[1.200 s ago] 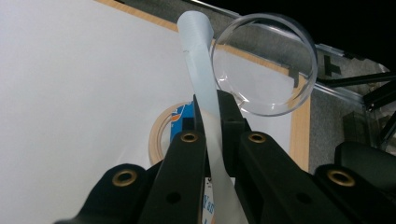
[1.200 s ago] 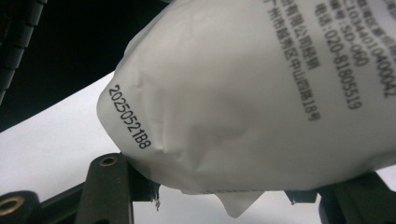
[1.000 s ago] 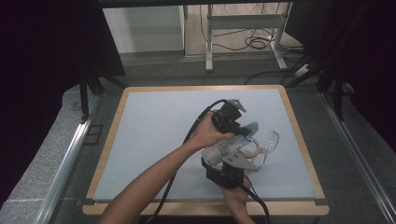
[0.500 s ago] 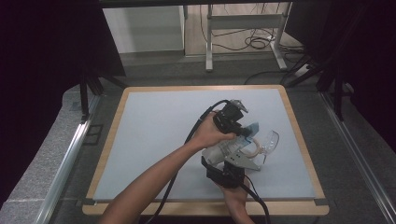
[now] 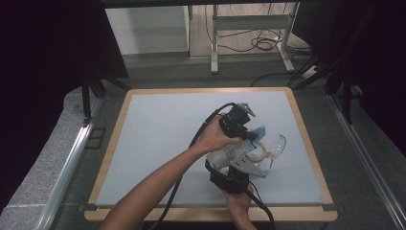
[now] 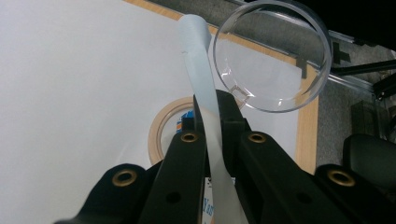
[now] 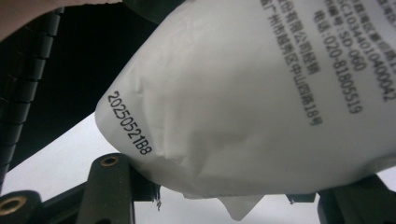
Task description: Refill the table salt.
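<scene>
At left, pinching a pale bluish-white flat strip (image 6: pixel 198 60) tight between the fully closed fingers of the left gripper (image 6: pixel 215 116), above a beige tape roll (image 6: pixel 161 130) and a clear round plastic dish (image 6: pixel 273 56) lying near the right edge of the tabletop (image 5: pixel 158 134). Further right, clasping a soft white printed plastic pouch (image 7: pixel 243 107) in the right gripper (image 7: pixel 240 191), fingers about half spread around its bulk, just above the tabletop's right half toward the front edge. No shift in either hold against a second ago, so probably braced mid-pull, with the pouch not yet opened.
</scene>
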Tool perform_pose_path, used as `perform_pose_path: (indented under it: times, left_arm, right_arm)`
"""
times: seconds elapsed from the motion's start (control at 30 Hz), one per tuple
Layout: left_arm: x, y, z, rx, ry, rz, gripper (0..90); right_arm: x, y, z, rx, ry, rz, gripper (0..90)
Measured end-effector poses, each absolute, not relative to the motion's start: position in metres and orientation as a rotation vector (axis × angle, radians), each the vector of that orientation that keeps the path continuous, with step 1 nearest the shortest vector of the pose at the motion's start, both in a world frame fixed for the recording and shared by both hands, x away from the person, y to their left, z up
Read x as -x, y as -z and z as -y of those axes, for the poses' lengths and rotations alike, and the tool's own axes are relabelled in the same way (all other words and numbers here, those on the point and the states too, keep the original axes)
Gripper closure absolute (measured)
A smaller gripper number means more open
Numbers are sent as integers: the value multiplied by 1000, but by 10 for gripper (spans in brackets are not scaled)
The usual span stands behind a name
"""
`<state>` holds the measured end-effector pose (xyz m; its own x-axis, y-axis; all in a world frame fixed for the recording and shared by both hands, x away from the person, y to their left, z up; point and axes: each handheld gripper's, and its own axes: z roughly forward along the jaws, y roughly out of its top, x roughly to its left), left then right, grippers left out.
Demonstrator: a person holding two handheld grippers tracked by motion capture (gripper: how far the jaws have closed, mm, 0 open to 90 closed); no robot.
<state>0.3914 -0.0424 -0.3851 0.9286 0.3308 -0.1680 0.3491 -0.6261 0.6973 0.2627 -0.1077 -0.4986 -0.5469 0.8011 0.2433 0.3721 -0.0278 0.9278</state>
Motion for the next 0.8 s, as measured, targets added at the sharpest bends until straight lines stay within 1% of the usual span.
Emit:
perform_pose_path:
  times: [0.33,0.53,0.8]
  left_arm:
    - [-390,383,44,-2305,7,-471,900]
    - [-390,381,47,-2324,-8,-464,900]
    - [-390,379,49,-2325,-17,-460,900]
  right_arm:
    - [-264,500,106,-1239,-1570,-1885,430]
    - [-264,497,106,-1297,-1648,-1860,431]
    - [-263,495,108,-1309,-1665,-1845,434]
